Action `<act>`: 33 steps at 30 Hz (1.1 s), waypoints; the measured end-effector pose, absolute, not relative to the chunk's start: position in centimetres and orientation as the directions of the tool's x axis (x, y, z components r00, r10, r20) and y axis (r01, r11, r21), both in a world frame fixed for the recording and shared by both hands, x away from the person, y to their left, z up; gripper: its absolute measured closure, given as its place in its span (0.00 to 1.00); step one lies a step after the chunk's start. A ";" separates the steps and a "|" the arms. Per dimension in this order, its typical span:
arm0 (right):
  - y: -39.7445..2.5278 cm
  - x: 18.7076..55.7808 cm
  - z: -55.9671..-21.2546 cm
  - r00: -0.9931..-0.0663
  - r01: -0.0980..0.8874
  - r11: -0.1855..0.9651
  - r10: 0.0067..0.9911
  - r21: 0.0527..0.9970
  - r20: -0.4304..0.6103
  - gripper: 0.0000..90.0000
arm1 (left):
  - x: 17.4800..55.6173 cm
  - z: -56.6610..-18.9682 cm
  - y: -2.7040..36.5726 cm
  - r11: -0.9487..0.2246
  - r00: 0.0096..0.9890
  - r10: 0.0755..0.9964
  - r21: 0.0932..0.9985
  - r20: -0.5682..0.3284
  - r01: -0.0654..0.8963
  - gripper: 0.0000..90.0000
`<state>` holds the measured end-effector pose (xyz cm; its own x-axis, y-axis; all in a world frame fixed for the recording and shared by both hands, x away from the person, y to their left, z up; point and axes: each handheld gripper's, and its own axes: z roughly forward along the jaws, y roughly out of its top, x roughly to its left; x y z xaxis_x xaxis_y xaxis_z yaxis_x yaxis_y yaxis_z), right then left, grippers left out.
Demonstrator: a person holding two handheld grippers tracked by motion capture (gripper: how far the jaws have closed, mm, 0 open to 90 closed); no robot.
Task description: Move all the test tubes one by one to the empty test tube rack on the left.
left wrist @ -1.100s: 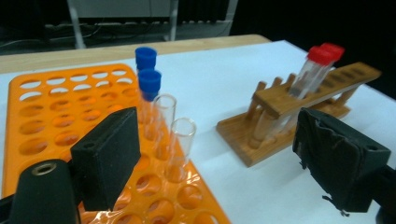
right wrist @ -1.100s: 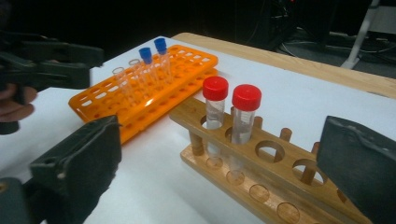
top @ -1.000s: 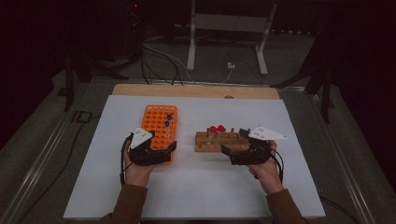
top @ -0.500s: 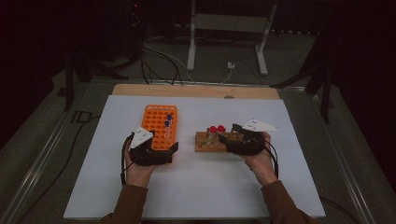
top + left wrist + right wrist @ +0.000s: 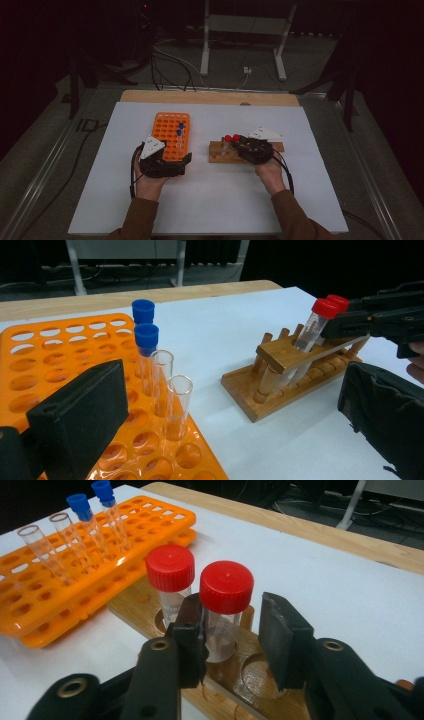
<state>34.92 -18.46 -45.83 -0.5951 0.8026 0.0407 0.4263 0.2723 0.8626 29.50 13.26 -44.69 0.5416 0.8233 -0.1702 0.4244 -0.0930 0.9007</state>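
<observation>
No readable text anywhere — the orange tube rack [image 5: 60,360], the wooden rack [image 5: 280,380] and the red-capped tubes [image 5: 226,610] carry no legible label, brand or number. Faint marks on one tube's wall are too blurred to read.

In the high view, the right hand-held gripper [image 5: 240,146] covers part of the wooden rack [image 5: 219,153], and the two red caps [image 5: 231,137] are too small to tell apart well. The left hand-held gripper [image 5: 172,162] hides the near end of the orange rack [image 5: 167,131]. In the left gripper view, the orange rack [image 5: 60,355] is cut off at the left and bottom edges. In the right gripper view, the bottoms of the red-capped tubes [image 5: 222,630] sit hidden in the wooden rack's holes.
</observation>
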 end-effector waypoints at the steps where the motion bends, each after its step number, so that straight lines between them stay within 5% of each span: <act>1: -18.4 35.0 -45.9 -0.598 0.424 0.274 0.800 0.863 0.040 0.74 | 29.5 -44.7 13.2 -0.093 0.542 0.823 0.900 -0.171 0.425 0.01; 6: -18.2 34.9 -45.9 -0.619 0.408 0.287 0.784 0.867 0.032 0.83 | 29.5 -44.9 13.1 -0.101 0.545 0.821 0.897 -0.169 0.430 0.01; 33: -20.7 32.3 -41.3 -0.615 0.307 0.178 0.787 0.935 0.051 0.83 | 29.1 -44.5 11.8 -0.134 0.594 0.794 0.914 -0.132 0.383 0.01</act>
<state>32.29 -20.68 -41.28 -0.6145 0.7872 0.0515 0.3065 0.1781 0.9350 29.13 11.84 -44.51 0.5939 0.7936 -0.1324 0.3828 -0.1341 0.9140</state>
